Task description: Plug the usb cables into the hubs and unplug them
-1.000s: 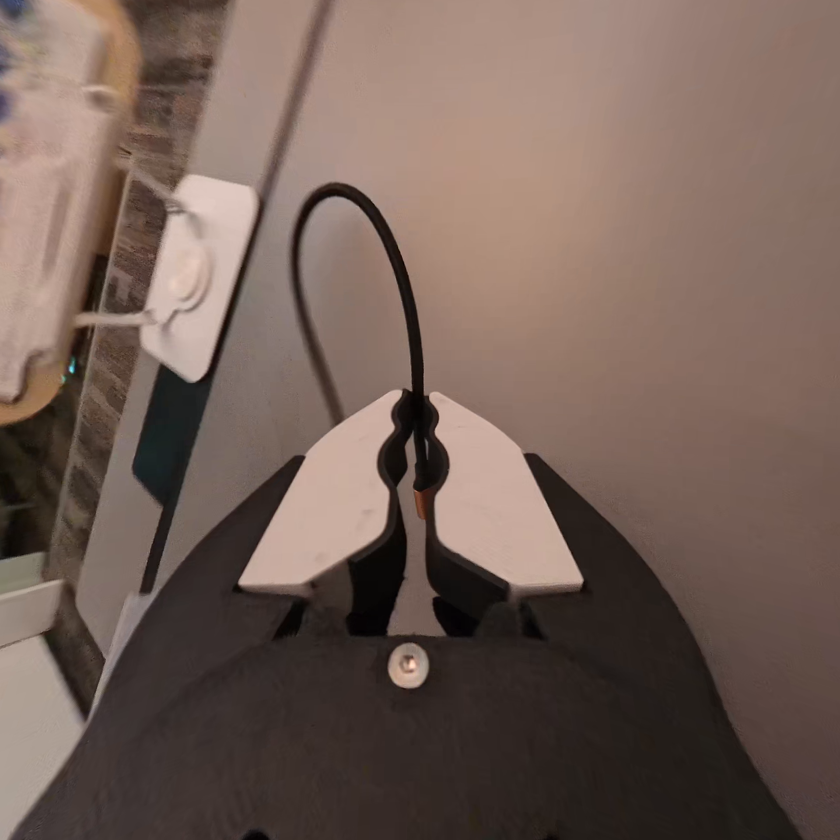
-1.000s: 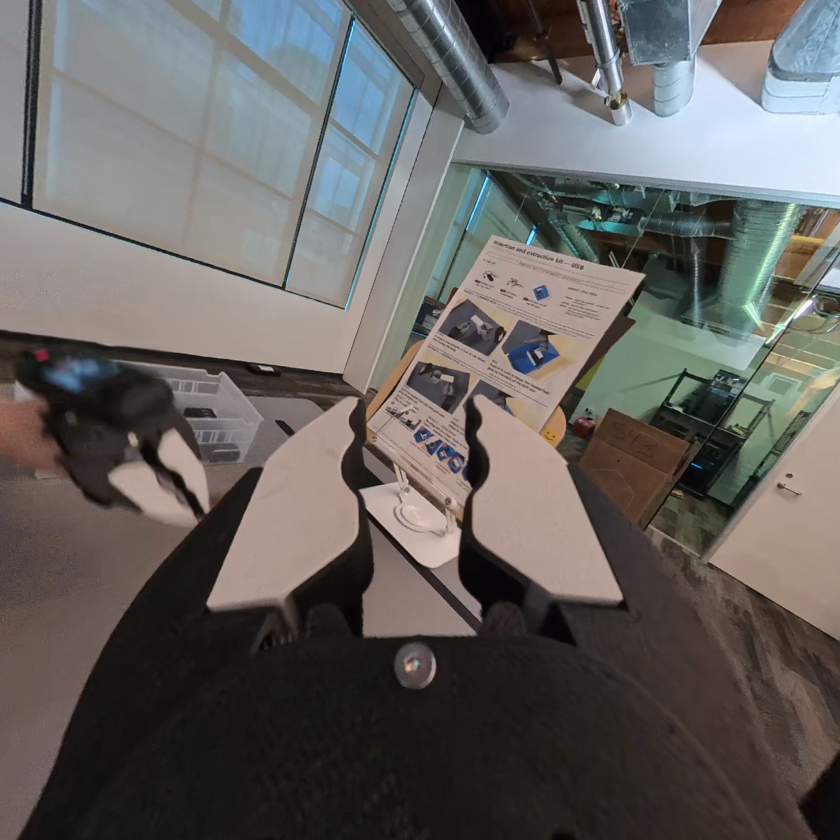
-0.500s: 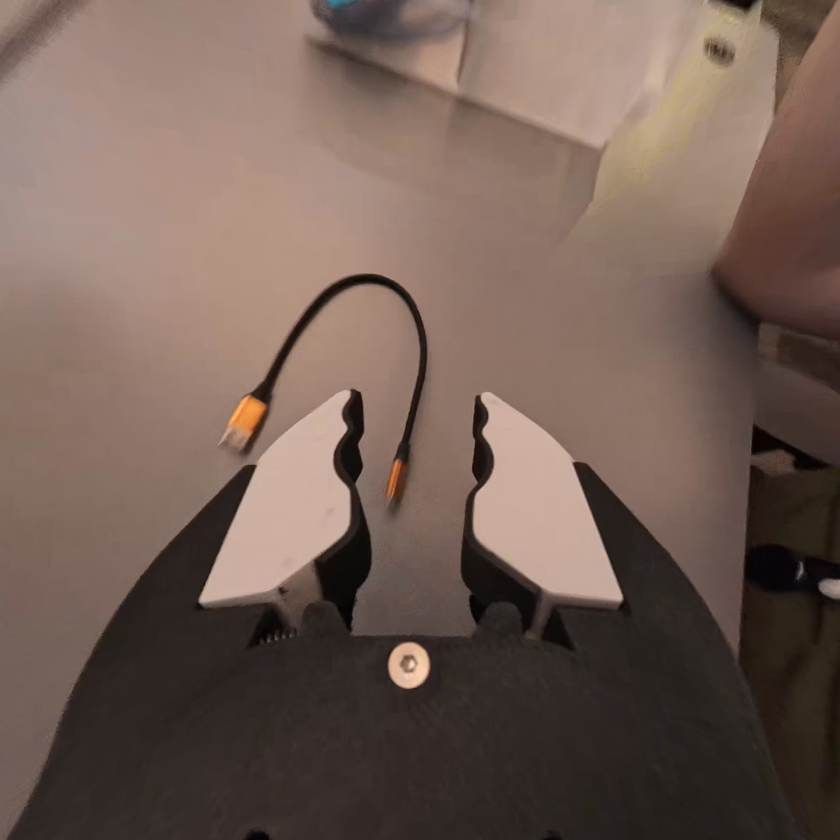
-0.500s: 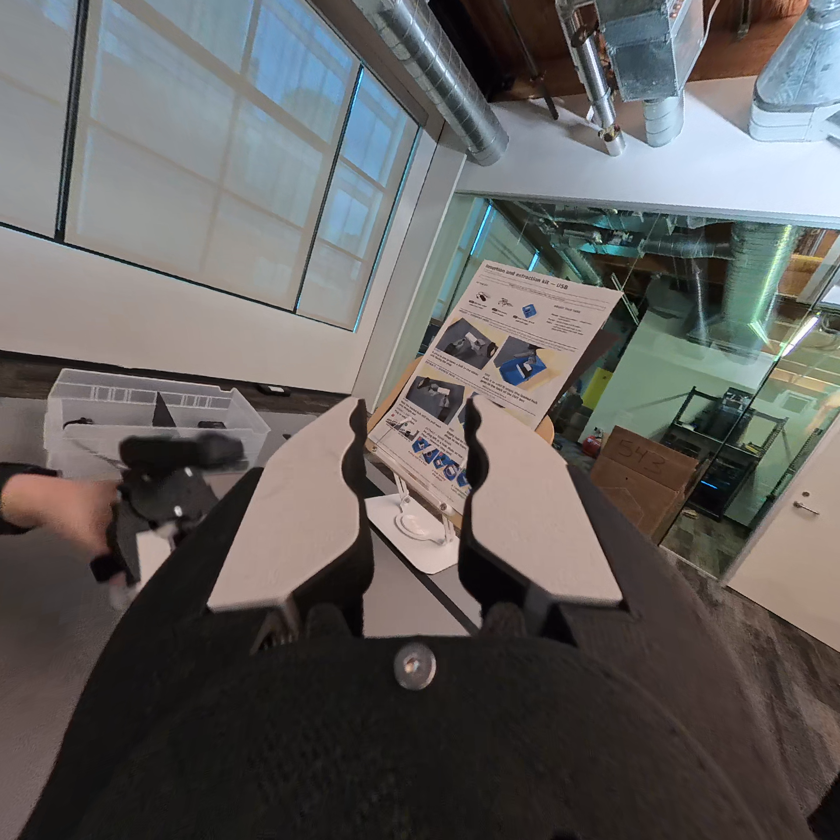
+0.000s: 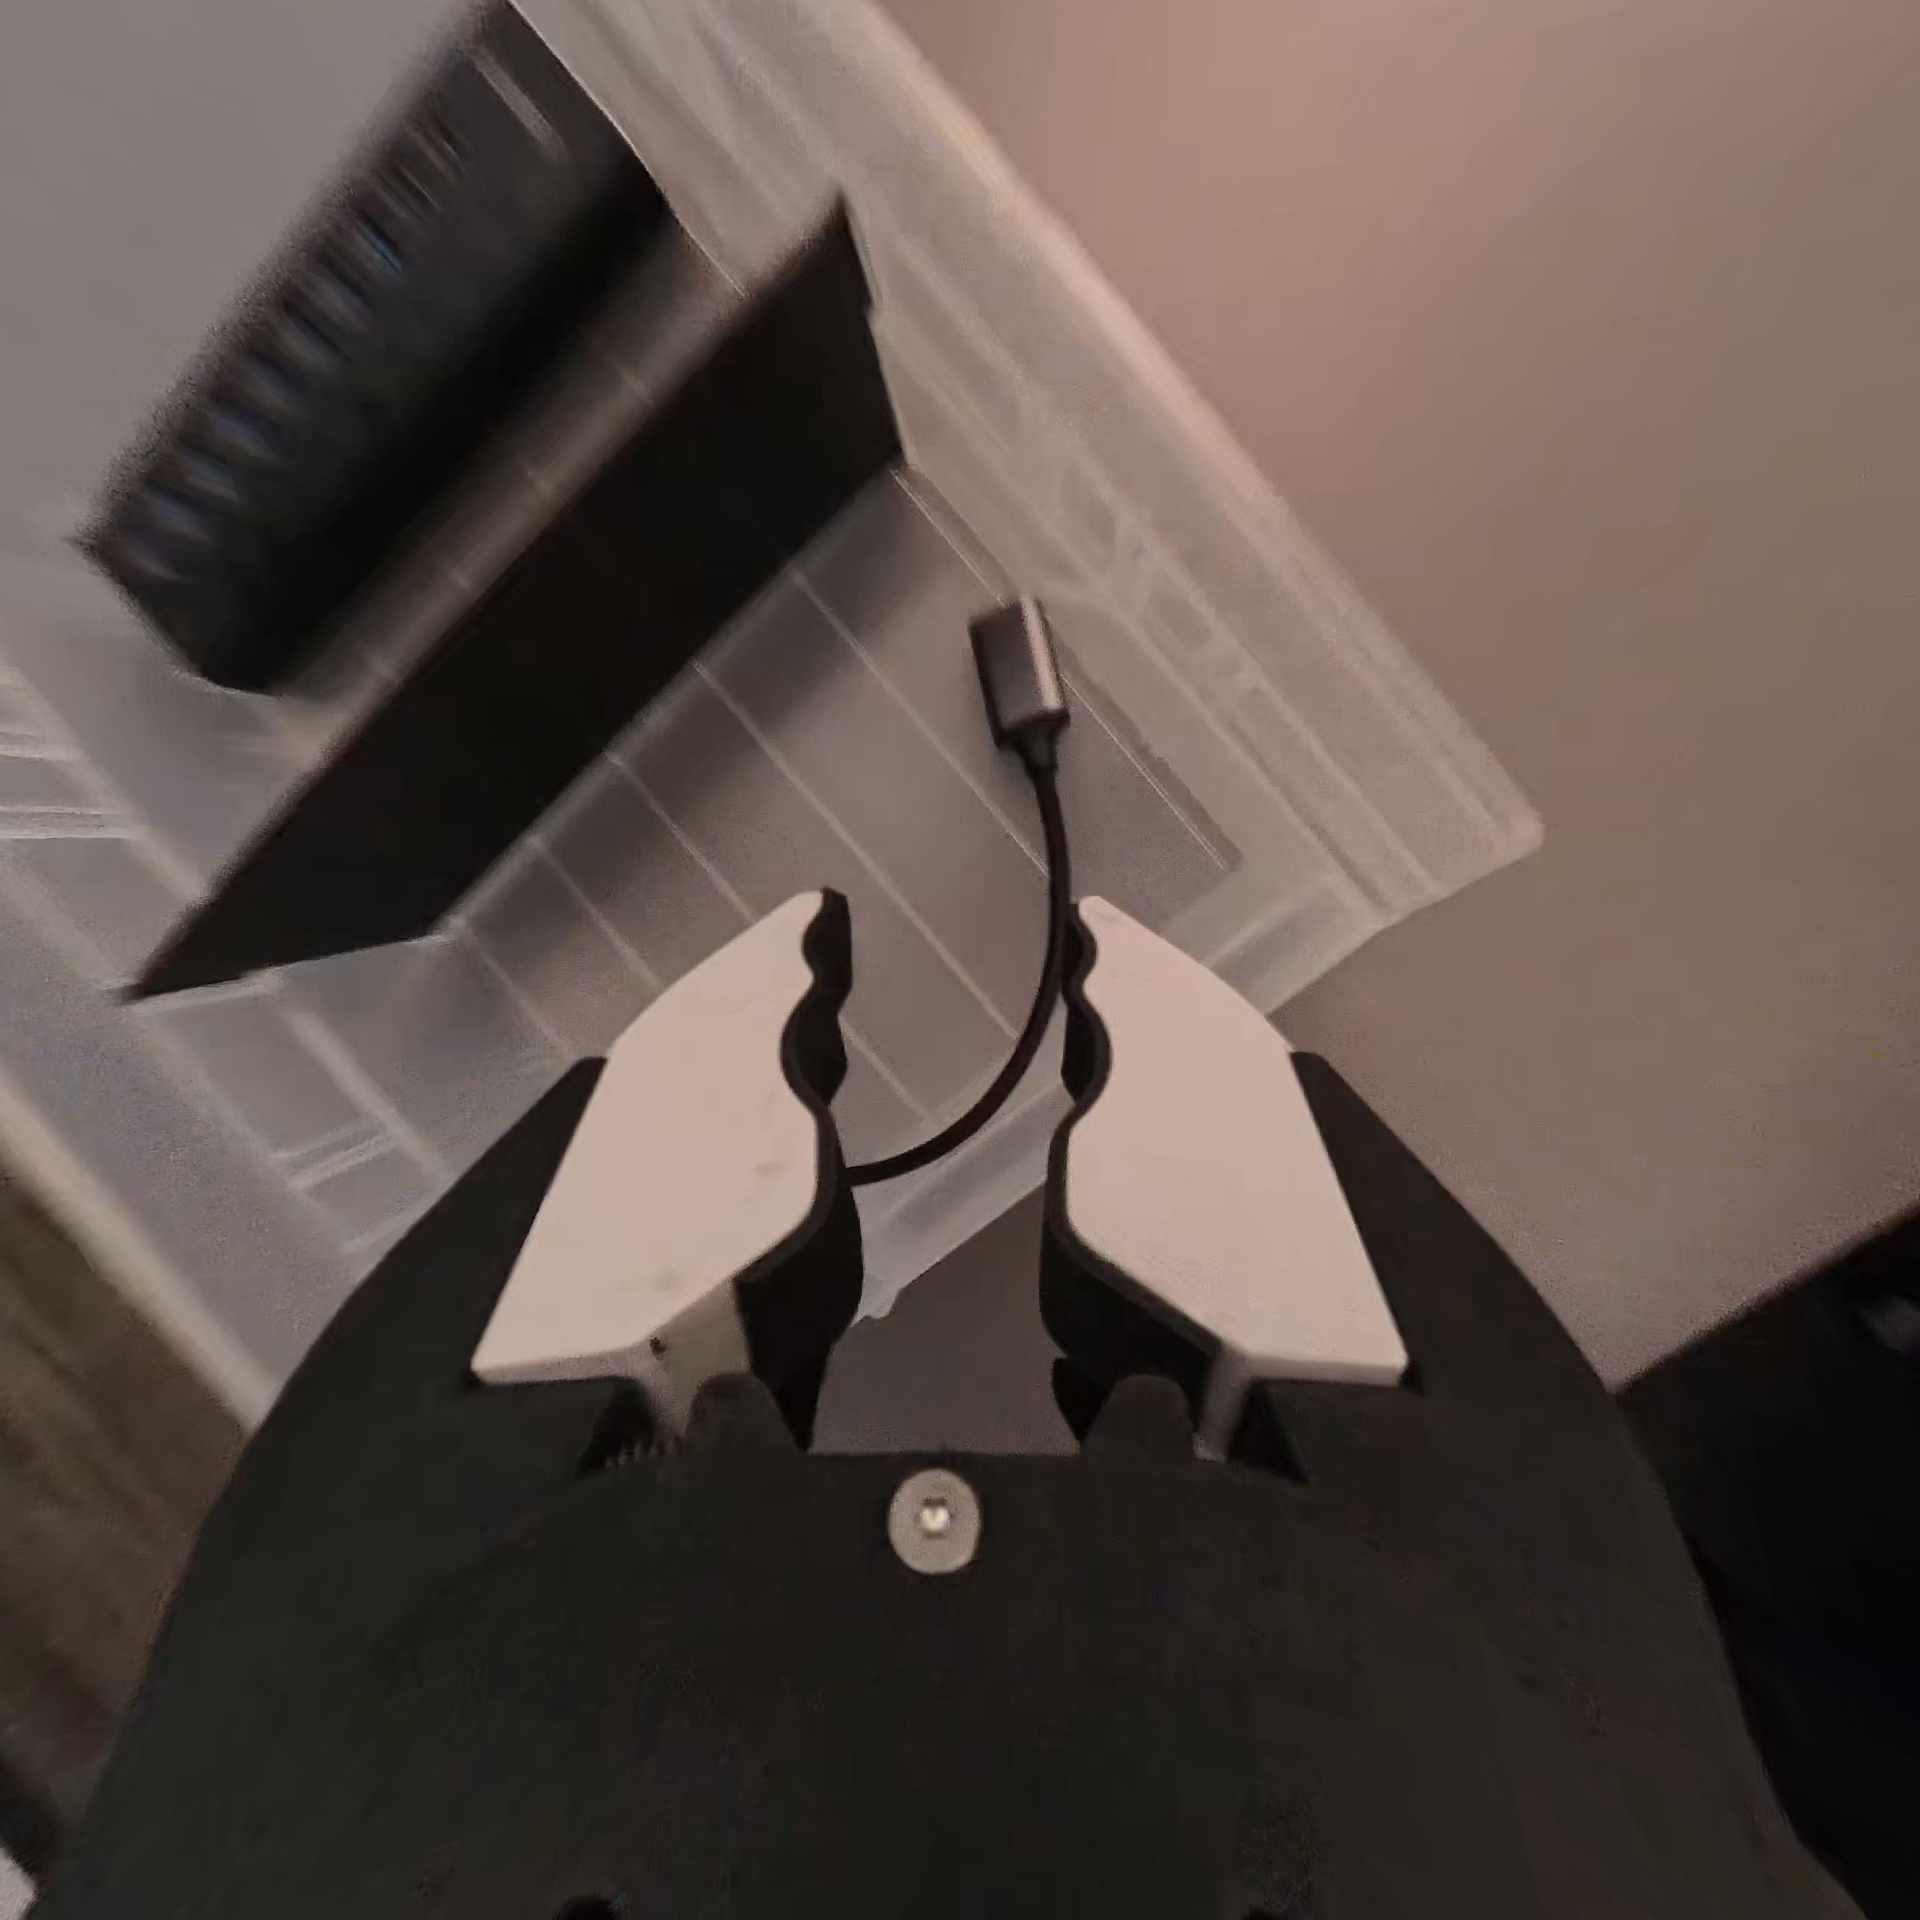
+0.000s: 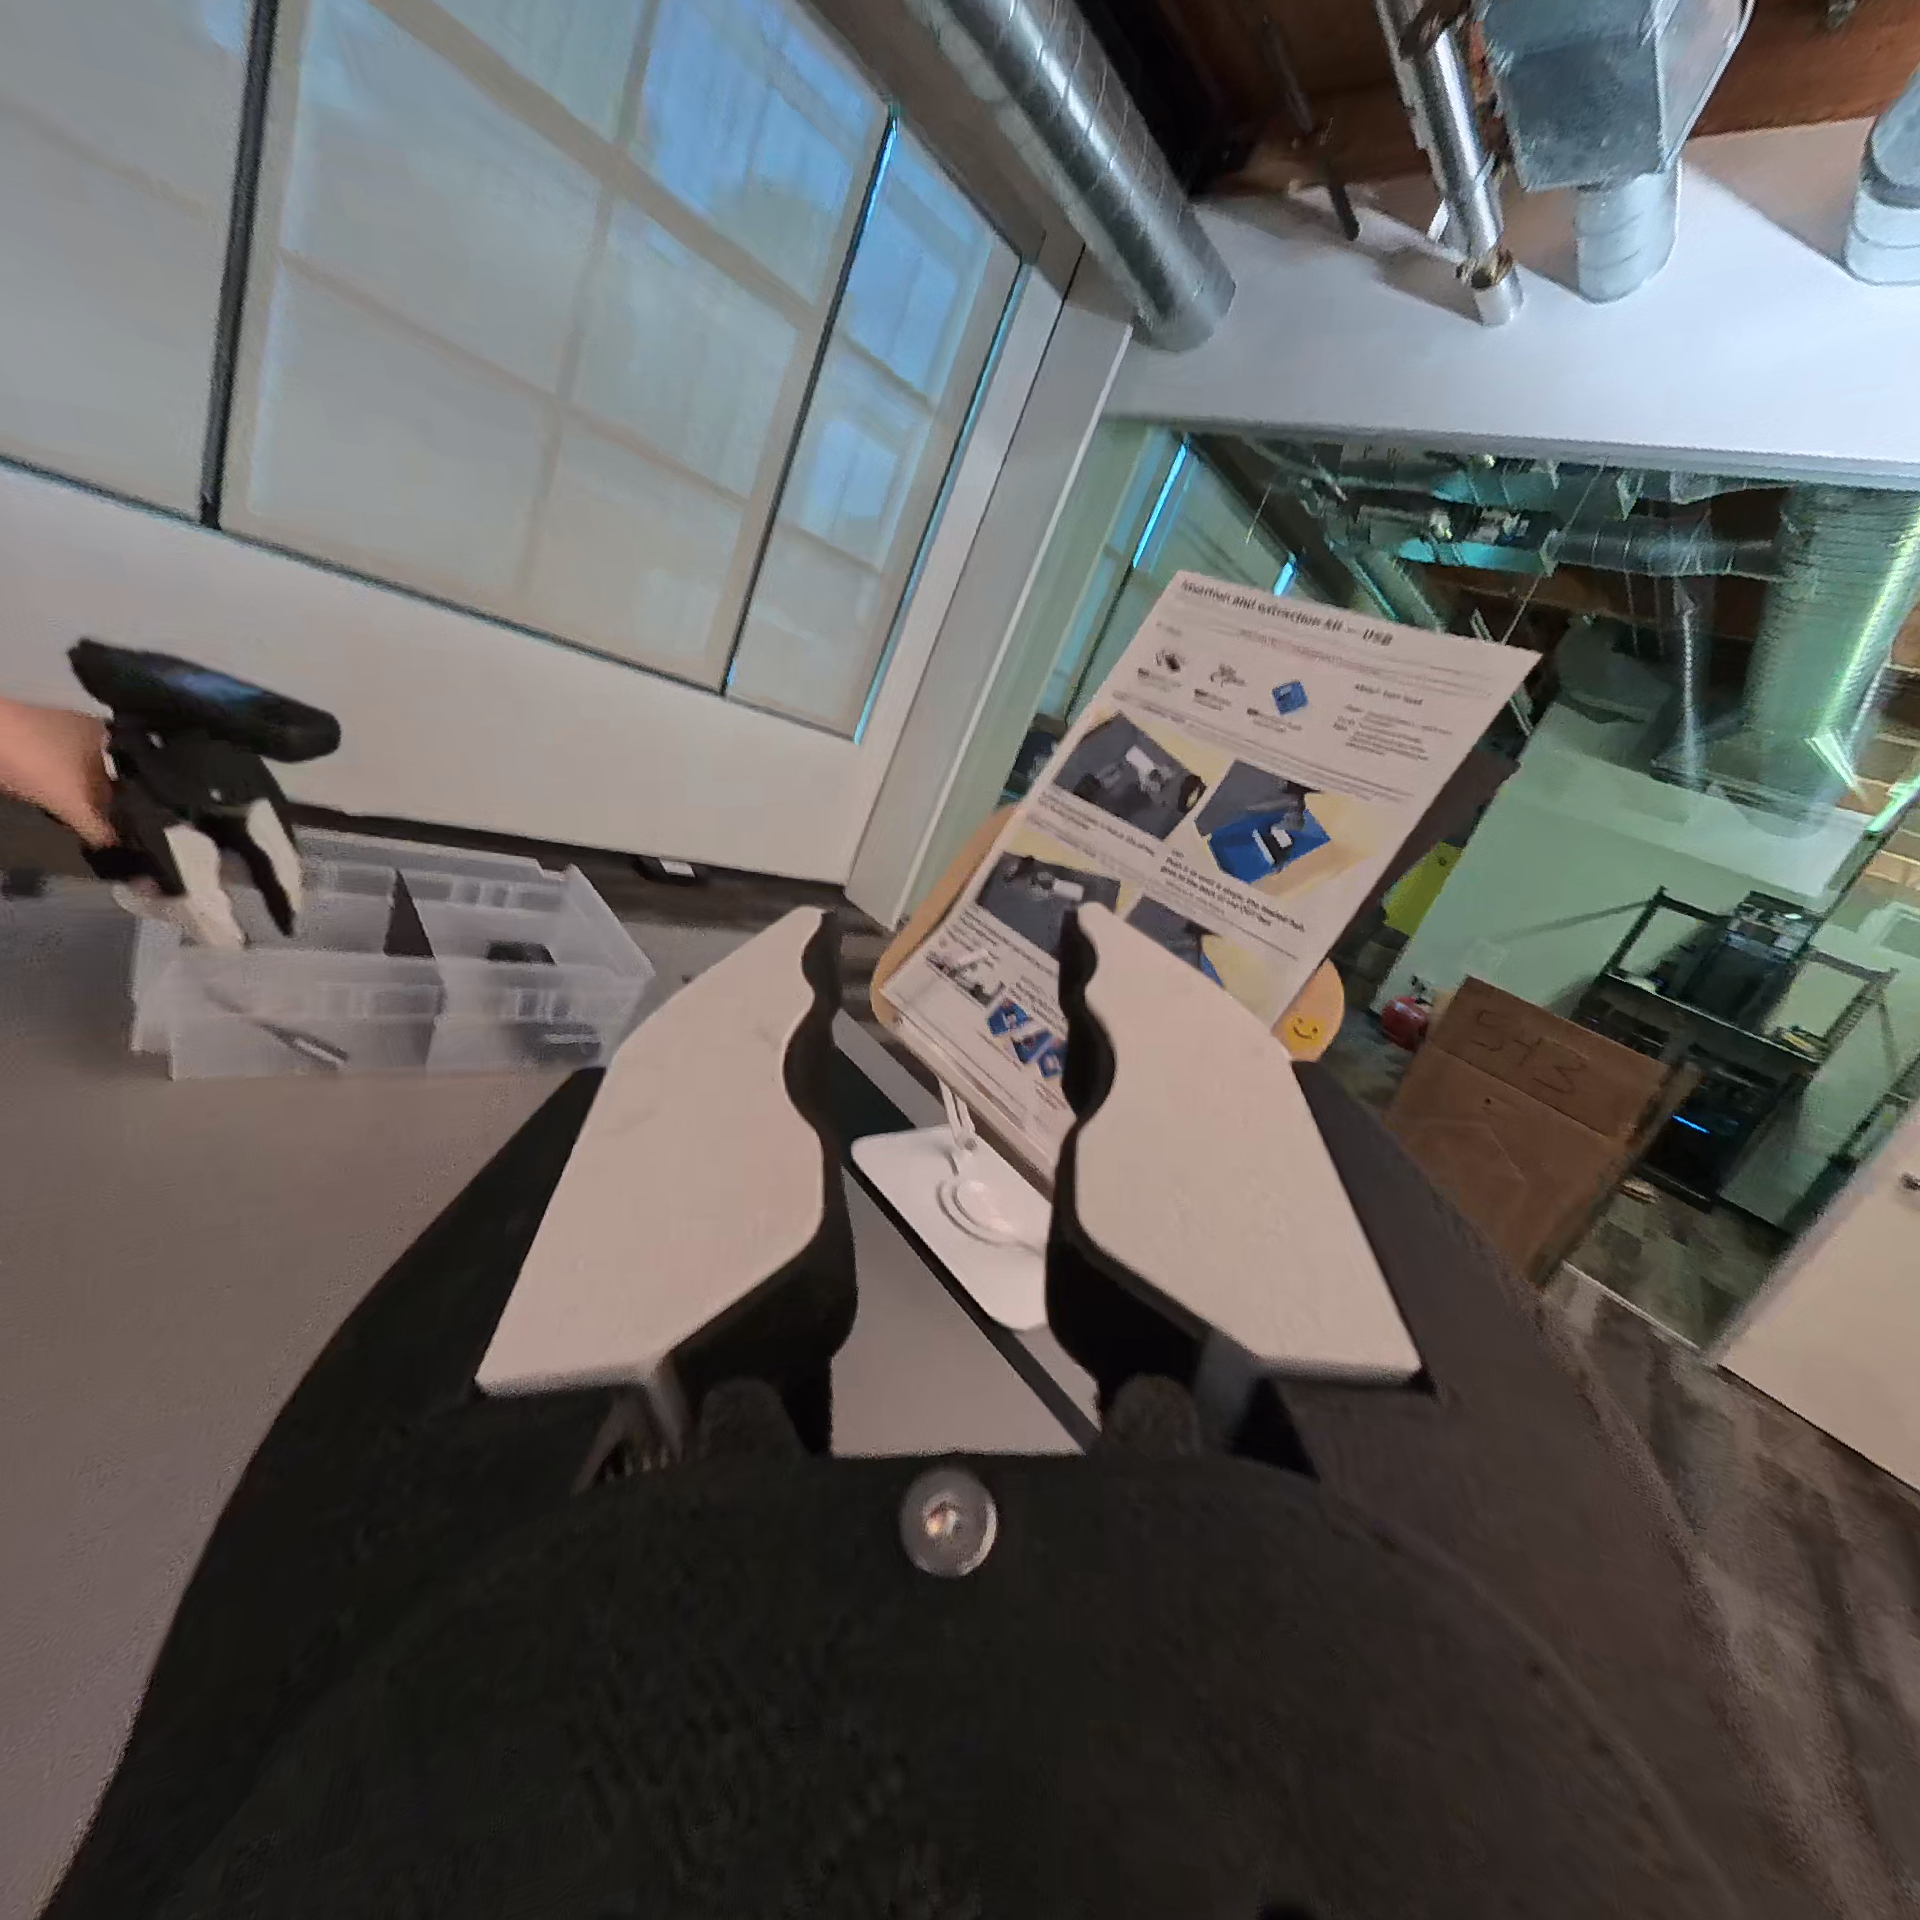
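Observation:
My left gripper is open and empty, hovering over a clear plastic organizer bin. A short black usb cable with a grey plug lies in one compartment of the bin, its cord curving between my fingertips without being gripped. A black usb hub with several ports lies blurred in the neighbouring compartment, behind a black divider. My right gripper is open and empty, raised above the table and pointing at a poster. In the right wrist view, the left gripper hangs over the bin at far left.
An instruction poster stands on a white base at the grey table's far edge. A cardboard box and shelving sit on the floor beyond. A person's hand holds the left gripper. One gripper's finger ends stand about 60 centimeters off the other's. About 20 centimeters separates my left fingertips from the black usb hub.
The left gripper opened and dropped the orange-tipped black cable on the table, then swung over to the clear bin. The right gripper stayed open and shifted only slightly.

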A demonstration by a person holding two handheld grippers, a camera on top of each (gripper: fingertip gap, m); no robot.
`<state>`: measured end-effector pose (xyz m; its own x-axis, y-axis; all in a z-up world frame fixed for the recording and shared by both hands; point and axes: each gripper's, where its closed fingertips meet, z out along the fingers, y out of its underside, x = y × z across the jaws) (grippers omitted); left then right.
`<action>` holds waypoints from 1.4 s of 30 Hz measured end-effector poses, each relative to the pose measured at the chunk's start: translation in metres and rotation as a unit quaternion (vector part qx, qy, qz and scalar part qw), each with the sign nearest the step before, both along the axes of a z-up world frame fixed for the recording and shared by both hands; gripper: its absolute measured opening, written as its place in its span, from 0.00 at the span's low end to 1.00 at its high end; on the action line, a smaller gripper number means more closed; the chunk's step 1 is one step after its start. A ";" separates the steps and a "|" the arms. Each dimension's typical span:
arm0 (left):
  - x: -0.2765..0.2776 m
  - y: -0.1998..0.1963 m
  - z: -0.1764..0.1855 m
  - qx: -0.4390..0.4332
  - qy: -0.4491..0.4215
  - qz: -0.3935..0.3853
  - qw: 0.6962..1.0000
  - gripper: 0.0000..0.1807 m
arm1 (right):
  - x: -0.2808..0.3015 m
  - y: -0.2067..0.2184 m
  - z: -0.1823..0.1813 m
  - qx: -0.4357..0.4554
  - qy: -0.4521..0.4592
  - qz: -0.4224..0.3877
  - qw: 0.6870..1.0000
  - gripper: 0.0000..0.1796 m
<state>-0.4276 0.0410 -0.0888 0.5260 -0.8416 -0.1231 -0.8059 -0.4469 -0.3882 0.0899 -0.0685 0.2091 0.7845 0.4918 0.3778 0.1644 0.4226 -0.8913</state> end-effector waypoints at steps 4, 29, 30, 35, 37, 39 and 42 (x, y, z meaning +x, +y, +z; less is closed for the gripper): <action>0.007 -0.007 -0.026 -0.129 0.014 -0.002 0.992 0.21 | -0.008 0.010 -0.014 -0.015 -0.048 -0.035 0.998 0.22; 0.290 -0.047 0.108 0.224 -0.053 -0.215 0.949 0.01 | 0.000 0.007 -0.013 -0.003 -0.046 -0.047 0.998 0.21; 0.316 -0.052 0.084 0.191 -0.049 -0.235 0.952 0.01 | 0.000 0.006 -0.015 -0.005 -0.057 -0.055 0.997 0.21; 0.389 -0.053 -0.009 0.116 0.034 -0.307 0.944 0.01 | 0.010 0.000 -0.018 -0.003 -0.078 -0.082 0.994 0.21; 0.403 -0.055 -0.030 0.081 0.051 -0.318 0.943 0.01 | 0.009 -0.003 -0.019 -0.011 -0.070 -0.059 0.996 0.21; 0.413 -0.058 -0.043 0.054 0.045 -0.325 0.943 0.01 | 0.009 -0.003 -0.022 -0.019 -0.075 -0.048 0.996 0.21; 0.427 -0.059 -0.043 0.037 -0.020 -0.319 0.947 0.02 | 0.017 0.003 -0.027 -0.026 -0.089 -0.070 0.993 0.21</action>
<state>-0.0006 -0.0175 -0.1314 -0.0818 -0.9794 -0.1848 -0.8862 0.1563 -0.4362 0.1069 -0.0656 0.1823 0.7699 0.4055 0.4928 0.3743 0.3386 -0.8633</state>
